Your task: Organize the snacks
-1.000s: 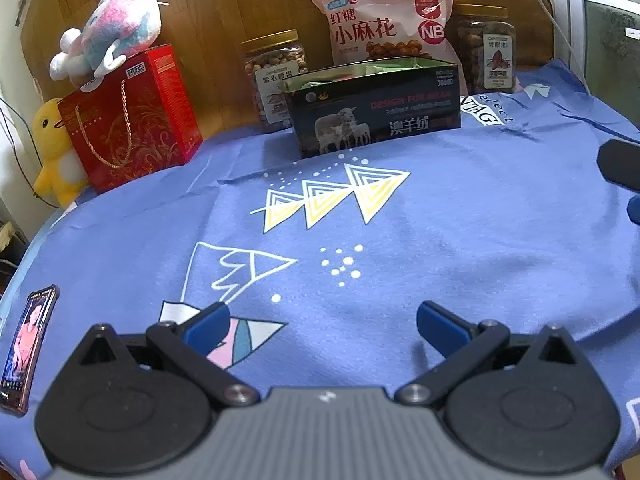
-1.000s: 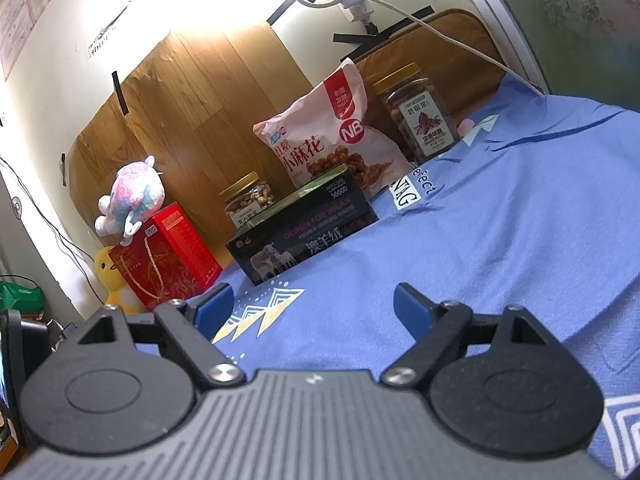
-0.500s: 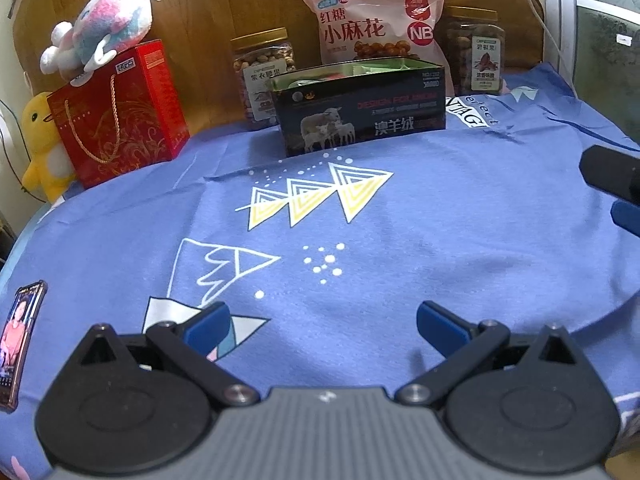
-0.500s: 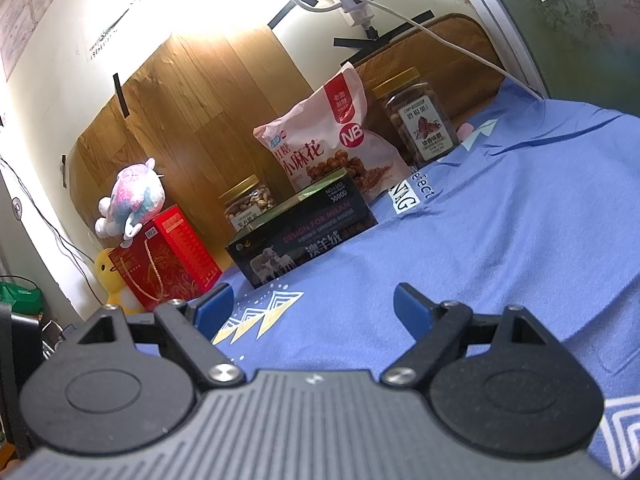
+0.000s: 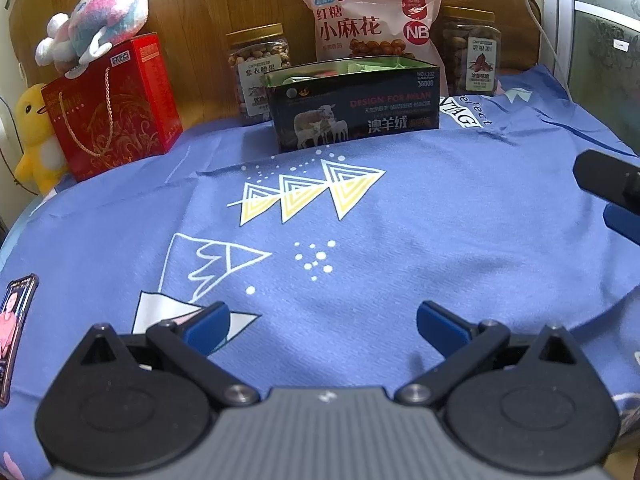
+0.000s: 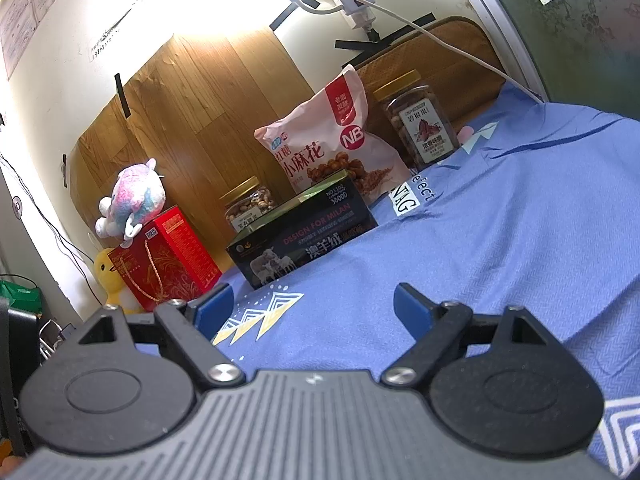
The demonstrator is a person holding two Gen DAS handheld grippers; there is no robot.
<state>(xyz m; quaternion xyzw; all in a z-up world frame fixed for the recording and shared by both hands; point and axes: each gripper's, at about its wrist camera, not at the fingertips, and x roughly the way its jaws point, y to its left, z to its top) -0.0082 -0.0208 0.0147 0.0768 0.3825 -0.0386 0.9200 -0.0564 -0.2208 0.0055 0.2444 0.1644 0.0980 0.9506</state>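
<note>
Snacks line the back of a surface draped in soft blue woven cloth point(image 5: 440, 240) printed with white and yellow triangles. Centre stage sits an open, dark rectangular carton point(image 5: 354, 118) bearing a sheep picture, with green packets showing inside. Directly behind it stands a glossy pink pillow-shaped bag point(image 5: 370, 20) of fried dough twists. A clear cylindrical nut jar point(image 5: 258, 76) with a gold lid stands to the left of the carton, and a similar jar of pecans point(image 5: 472, 54) stands to the right of the bag. Farther left, a red cardboard gift box point(image 5: 116, 108) with a cord handle carries a fluffy pink plush toy point(image 5: 94, 20), and a yellow plush duck point(image 5: 34, 140) leans beside it. A smartphone point(image 5: 14, 328) lies flat at the cloth's left edge. Left tongs point(image 5: 322, 326) hover released over bare cloth, blue-tipped fingers spread wide and grasping nothing. Right tongs point(image 6: 312, 310) are likewise released and empty, well short of the carton.
</note>
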